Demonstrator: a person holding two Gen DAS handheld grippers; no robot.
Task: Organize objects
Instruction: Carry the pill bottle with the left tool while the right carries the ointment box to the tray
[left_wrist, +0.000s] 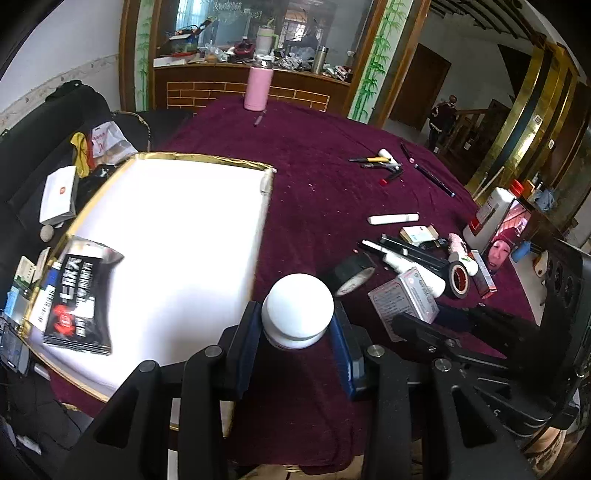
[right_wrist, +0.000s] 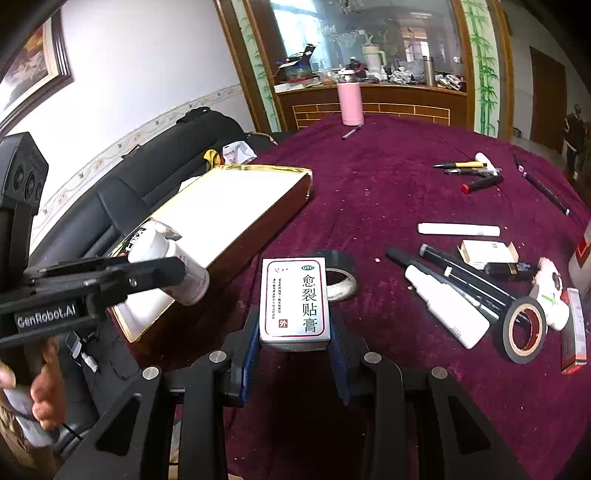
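Observation:
My left gripper (left_wrist: 297, 325) is shut on a white bottle (left_wrist: 297, 310), held above the purple tablecloth beside the gold-edged white box (left_wrist: 184, 236). The bottle also shows in the right wrist view (right_wrist: 173, 266), over the box's near edge (right_wrist: 236, 206). My right gripper (right_wrist: 293, 328) is shut on a white medicine tin (right_wrist: 294, 302) with Chinese print, held above the cloth; the tin also shows in the left wrist view (left_wrist: 404, 301). A black foil packet (left_wrist: 79, 299) lies inside the box.
Loose items lie on the cloth to the right: tape rolls (right_wrist: 524, 330) (right_wrist: 341, 275), a white tube (right_wrist: 447, 308), a white stick (right_wrist: 458, 229), pens and markers (right_wrist: 476, 173), small boxes (right_wrist: 487, 251). A pink flask (right_wrist: 350, 103) stands at the far edge. A black sofa (right_wrist: 147, 173) is on the left.

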